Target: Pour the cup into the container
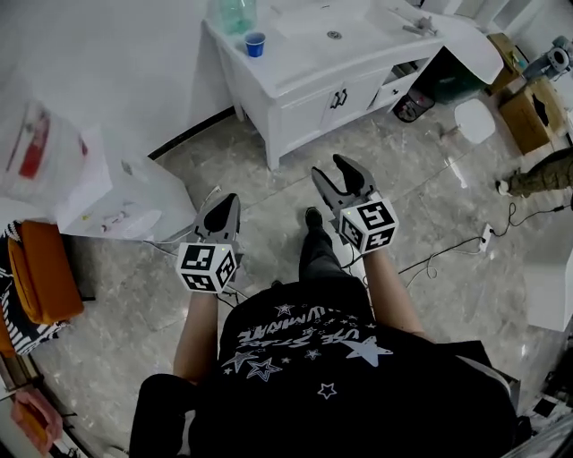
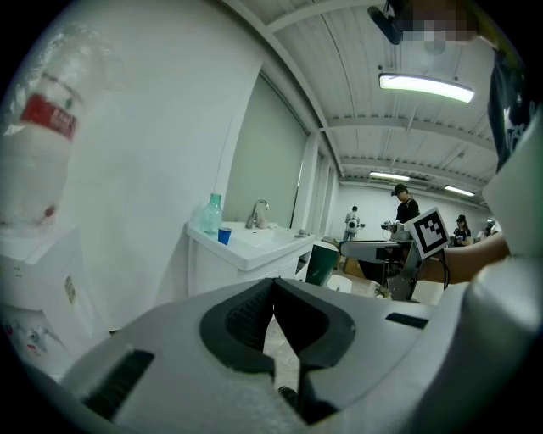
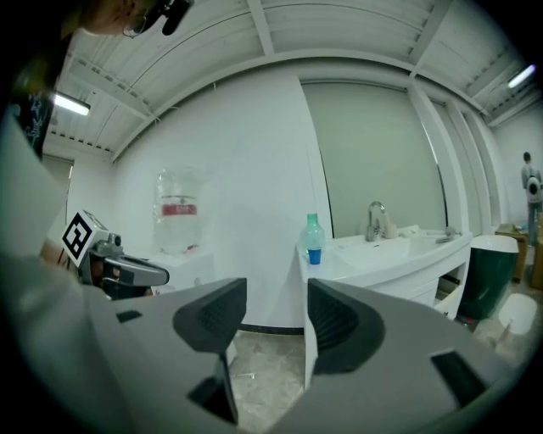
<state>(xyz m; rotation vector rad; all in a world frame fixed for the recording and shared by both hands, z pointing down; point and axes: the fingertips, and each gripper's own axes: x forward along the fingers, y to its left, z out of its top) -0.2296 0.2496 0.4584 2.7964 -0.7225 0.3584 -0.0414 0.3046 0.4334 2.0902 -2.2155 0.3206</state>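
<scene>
The small blue cup (image 1: 255,44) stands at the top of the head view, left of centre, on the left end of a white washstand (image 1: 304,85). A pale green bottle (image 1: 235,13) stands just behind it, close enough that whether they touch cannot be told. In the right gripper view the pair sits a little right of centre, with a tap (image 3: 374,219) further right along the counter. Which vessel is meant as the container is not clear; the green bottle and the washstand's basin both seem possible.

Nothing of the task has been done. The cup is upright on the counter, untouched, and well apart from both tools, with a stretch of grey tiled floor between them and the washstand.

The left gripper (image 1: 224,213), lower centre-left in the head view, has its jaws pressed together at the tips with nothing between them. The right gripper (image 1: 333,172), just right of centre, has its jaws spread and empty; through the gap only floor and the washstand's side show.

Judging from this, the whole job remains: closing the distance, taking the cup, tipping it into the container and setting it down.

A large water bottle (image 3: 176,222) stands against the wall at the left.
</scene>
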